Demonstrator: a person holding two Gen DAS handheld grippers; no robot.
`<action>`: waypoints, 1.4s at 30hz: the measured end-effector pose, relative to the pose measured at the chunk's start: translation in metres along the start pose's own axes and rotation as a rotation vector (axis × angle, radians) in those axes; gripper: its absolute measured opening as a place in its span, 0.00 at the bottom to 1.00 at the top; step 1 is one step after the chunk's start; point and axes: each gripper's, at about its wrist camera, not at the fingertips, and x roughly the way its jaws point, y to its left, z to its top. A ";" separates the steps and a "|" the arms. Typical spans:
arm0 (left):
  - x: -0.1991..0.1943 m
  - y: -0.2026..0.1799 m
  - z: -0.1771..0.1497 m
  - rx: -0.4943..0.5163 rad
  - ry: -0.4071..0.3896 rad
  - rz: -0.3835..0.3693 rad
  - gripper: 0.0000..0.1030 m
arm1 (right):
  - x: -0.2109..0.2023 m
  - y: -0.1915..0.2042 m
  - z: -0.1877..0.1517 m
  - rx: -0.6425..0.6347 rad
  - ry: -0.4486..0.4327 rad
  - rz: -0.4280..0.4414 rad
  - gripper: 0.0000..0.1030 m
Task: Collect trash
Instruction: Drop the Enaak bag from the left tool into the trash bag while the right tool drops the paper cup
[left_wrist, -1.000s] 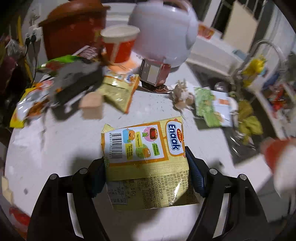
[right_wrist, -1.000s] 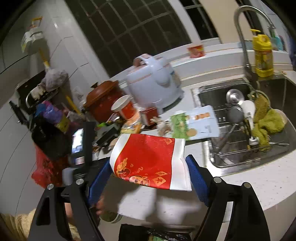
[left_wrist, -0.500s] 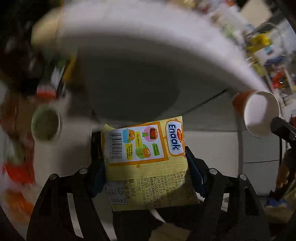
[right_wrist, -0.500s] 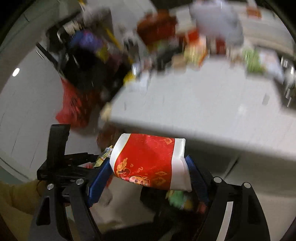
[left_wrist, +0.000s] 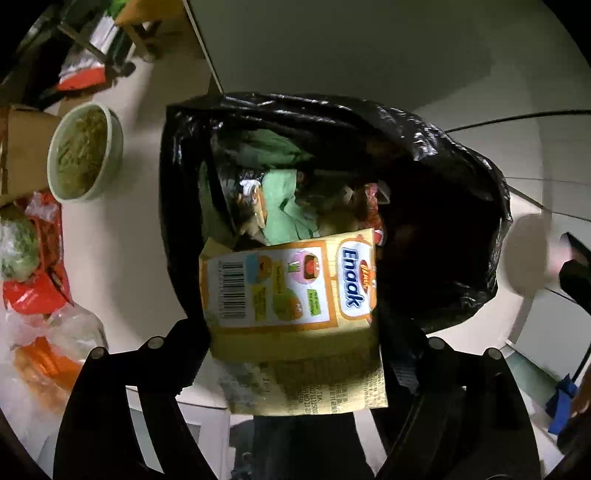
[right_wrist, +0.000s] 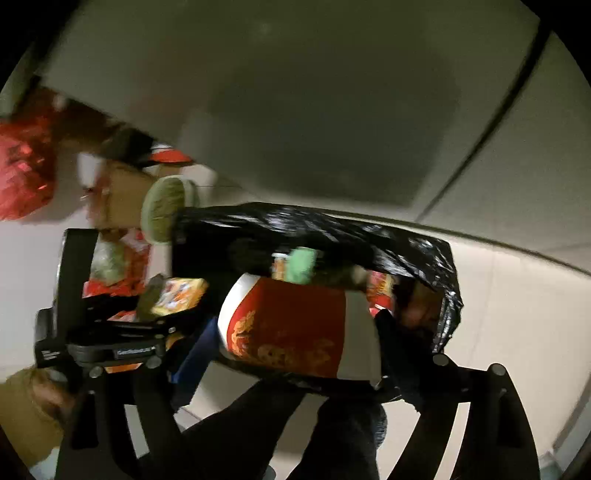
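Item: black plastic trash bag (left_wrist: 424, 155), mouth open, directly ahead of and below both grippers. Contents visible: crumpled green wrapper (left_wrist: 284, 206) and mixed foil scraps; the bag reads as partly filled.

Item: left gripper (left_wrist: 295, 354), clamped on a flat yellow Enaak snack packet with orange border and barcode (left_wrist: 288, 295). The packet stands between the fingers with its far edge over the bag's near rim, not yet let go.

Item: right gripper (right_wrist: 299, 343), clenched on a red and white paper cup with gold pattern (right_wrist: 291, 328), held sideways at the bag's mouth, just inside its near edge. That view is blurred.

Surroundings, left of the left gripper: pale green bowl of noodle-like leftovers (left_wrist: 83, 147) on the floor, brown cardboard box (left_wrist: 18, 147) beside it, red plastic bags (left_wrist: 33, 288).

Status: both pieces of trash are carried to the bag; by judgement, the remaining step is to part the fingers so packet and cup drop in. Whether more trash waits elsewhere cannot be told.
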 end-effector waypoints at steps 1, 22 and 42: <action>-0.002 0.002 0.001 0.000 -0.009 0.001 0.79 | 0.001 -0.003 -0.002 0.011 0.003 -0.012 0.82; -0.170 -0.023 -0.056 0.138 -0.208 -0.185 0.87 | -0.314 0.045 0.040 -0.221 -0.619 0.102 0.95; -0.184 0.001 -0.094 -0.123 -0.265 -0.155 0.87 | -0.313 -0.027 0.298 -0.181 -0.687 -0.257 0.70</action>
